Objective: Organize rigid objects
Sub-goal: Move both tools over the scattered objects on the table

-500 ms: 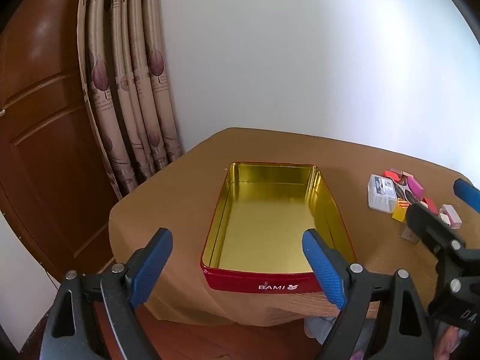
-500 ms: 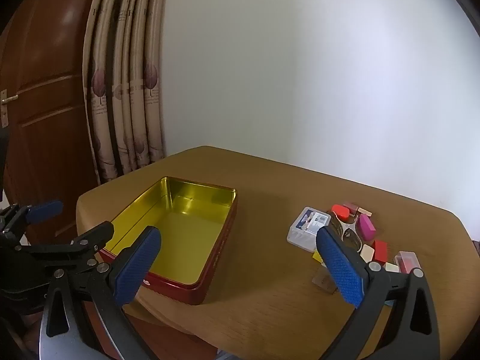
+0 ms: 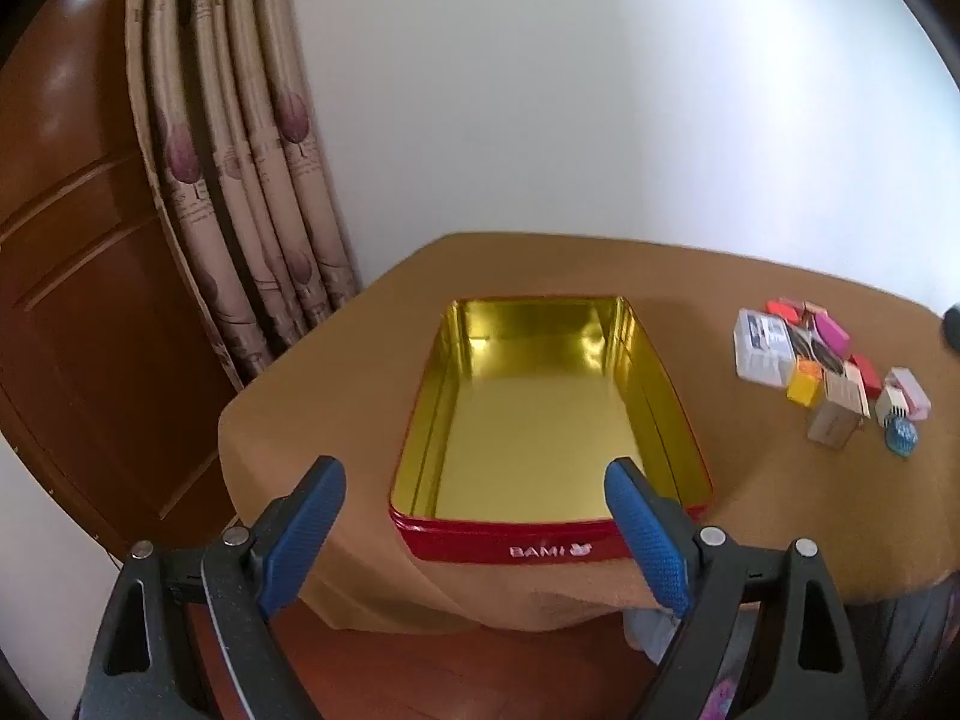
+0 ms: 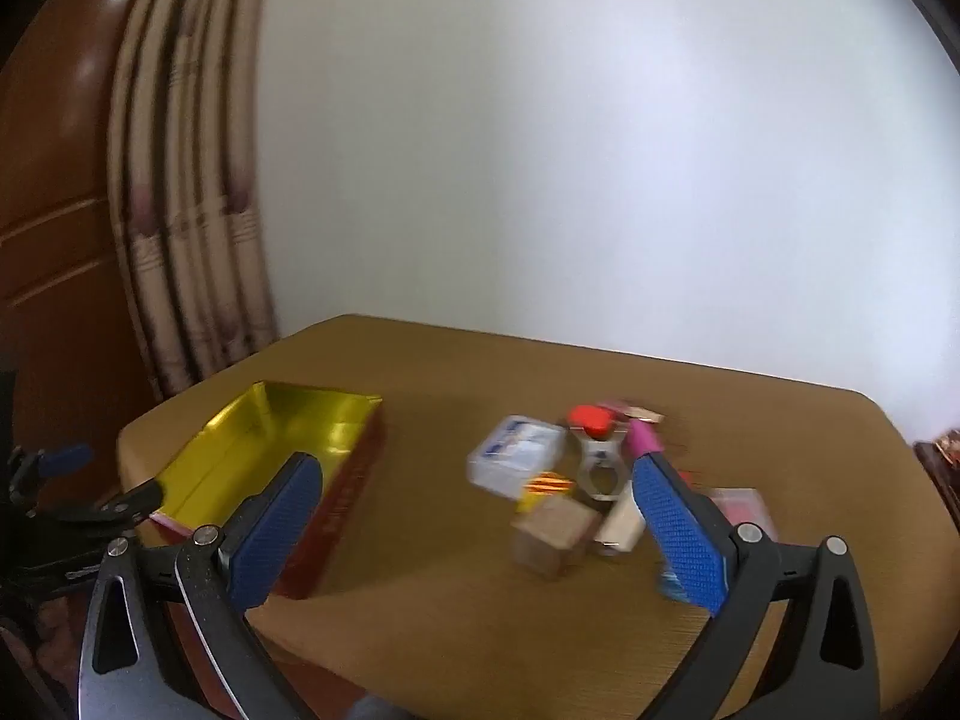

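A red tin (image 3: 555, 549) with a gold inside lies empty on the brown table (image 3: 336, 384), straight ahead of my open left gripper (image 3: 477, 480). To its right sits a cluster of small items: a clear plastic case (image 3: 762, 342), a yellow block (image 3: 804, 387), a magenta block (image 3: 831, 330) and a cardboard box (image 3: 834, 426). In the right wrist view my open right gripper (image 4: 480, 474) hovers before that cluster, with the clear case (image 4: 516, 456), a tan box (image 4: 555, 531), a red piece (image 4: 591, 419) and the tin (image 4: 336, 492) at left. Nothing is between either pair of fingers.
A white wall stands behind the table. A patterned curtain (image 3: 240, 180) and a dark wooden door (image 3: 78, 252) fill the left side. The table's front edge (image 3: 480, 606) drops to a red-brown floor. My left gripper's fingers (image 4: 60, 459) show at the far left of the right wrist view.
My right gripper has swung to the right and closer to the item cluster, blurring its view. The left gripper's view has shifted slightly, and the right gripper has left it.
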{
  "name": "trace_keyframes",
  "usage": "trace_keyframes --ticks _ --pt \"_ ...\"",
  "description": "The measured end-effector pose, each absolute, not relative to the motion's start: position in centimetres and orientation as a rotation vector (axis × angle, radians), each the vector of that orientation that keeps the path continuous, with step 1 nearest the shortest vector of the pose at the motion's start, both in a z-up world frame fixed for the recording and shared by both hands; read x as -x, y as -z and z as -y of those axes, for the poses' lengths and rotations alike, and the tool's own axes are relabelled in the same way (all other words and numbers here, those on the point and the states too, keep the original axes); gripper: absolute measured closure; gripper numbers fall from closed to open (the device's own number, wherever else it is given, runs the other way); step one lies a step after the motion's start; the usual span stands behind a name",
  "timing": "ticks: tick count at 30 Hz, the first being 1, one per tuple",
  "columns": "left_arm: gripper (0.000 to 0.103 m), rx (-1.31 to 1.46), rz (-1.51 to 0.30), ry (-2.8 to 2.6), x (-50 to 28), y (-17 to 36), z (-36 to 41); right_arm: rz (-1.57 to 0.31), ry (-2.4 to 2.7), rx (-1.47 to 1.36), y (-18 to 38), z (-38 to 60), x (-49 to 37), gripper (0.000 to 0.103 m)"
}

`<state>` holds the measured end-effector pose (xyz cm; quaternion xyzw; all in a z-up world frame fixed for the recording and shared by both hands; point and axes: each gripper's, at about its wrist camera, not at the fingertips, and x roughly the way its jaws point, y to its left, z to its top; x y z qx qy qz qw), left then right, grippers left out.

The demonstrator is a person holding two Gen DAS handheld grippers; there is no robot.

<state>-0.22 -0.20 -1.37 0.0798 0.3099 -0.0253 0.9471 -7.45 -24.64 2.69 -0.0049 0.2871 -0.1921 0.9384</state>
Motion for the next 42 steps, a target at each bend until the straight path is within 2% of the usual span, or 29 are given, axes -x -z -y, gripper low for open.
trace_keyframes --ticks 9,18,28,42 --pt "0.012 -0.236 -0.683 0.164 1.4 1.7 3.9 -0.609 0.596 -0.034 -3.0 34.2 12.7 0.000" --pt "0.013 -0.222 -0.791 0.411 0.9 1.9 12.1 -0.652 0.722 -0.133 -2.0 42.0 16.5 0.000" --pt "0.012 -0.265 -0.860 0.507 -3.4 3.1 19.9 -0.684 0.687 -0.108 -1.3 43.0 16.7 0.000" --pt "0.012 -0.357 -0.934 0.697 -8.2 5.1 25.1 -0.746 0.688 -0.199 0.7 45.6 17.0 0.000"
